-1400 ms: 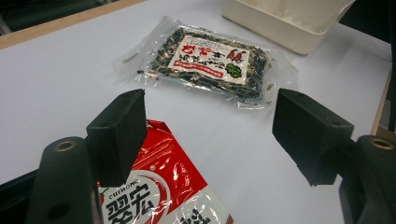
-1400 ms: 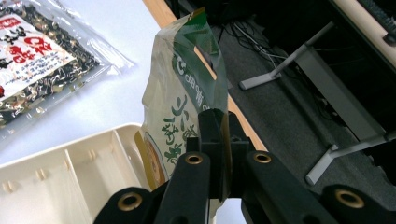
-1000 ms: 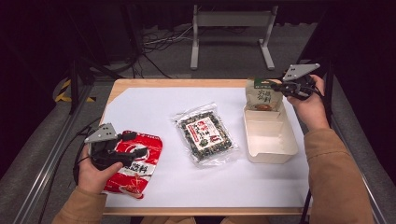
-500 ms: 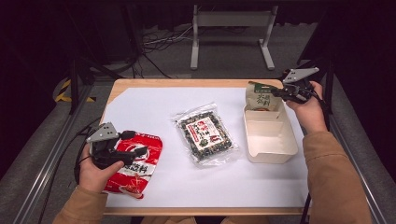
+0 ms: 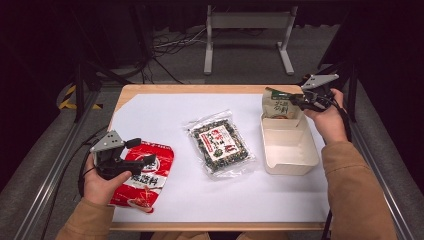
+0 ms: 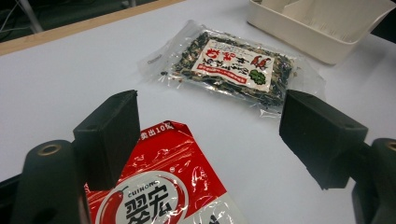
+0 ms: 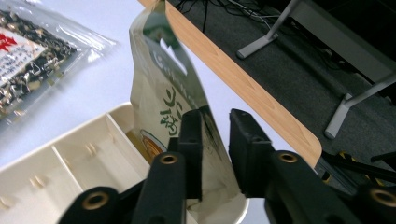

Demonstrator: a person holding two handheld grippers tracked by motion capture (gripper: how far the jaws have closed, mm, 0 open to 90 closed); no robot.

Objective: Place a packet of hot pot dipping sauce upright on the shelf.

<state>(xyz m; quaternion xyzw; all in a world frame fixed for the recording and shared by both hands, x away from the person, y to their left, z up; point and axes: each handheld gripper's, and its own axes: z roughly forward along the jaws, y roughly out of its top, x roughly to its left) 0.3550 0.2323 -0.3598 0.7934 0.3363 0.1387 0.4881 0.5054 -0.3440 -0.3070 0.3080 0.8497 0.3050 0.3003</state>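
Note:
A green and white pouch (image 5: 277, 104) stands upright in the far end of the white divided tray (image 5: 290, 167). My right gripper (image 5: 295, 100) is at the pouch's right edge. In the right gripper view its jaws (image 7: 215, 140) have just been opening; a narrow gap shows, with the pouch's edge (image 7: 159, 88) still between them, unpressed. My left gripper (image 5: 141, 151) hovers wide open over the top of a red chili packet (image 5: 145, 175) lying flat at the front left. In the left gripper view the red packet (image 6: 163, 196) lies below the spread jaws (image 6: 210, 135).
A clear packet of dark dried seaweed (image 5: 220, 142) lies flat mid-table on the white sheet, between the red packet and the tray (image 6: 299, 42). The table's wooden far edge (image 7: 243, 88) runs just behind the pouch. Metal rails flank both sides.
The right gripper's jaws have parted from the pouch's edge. The pouch has shifted slightly left and stands in the tray's far end. The left hand has stayed put.

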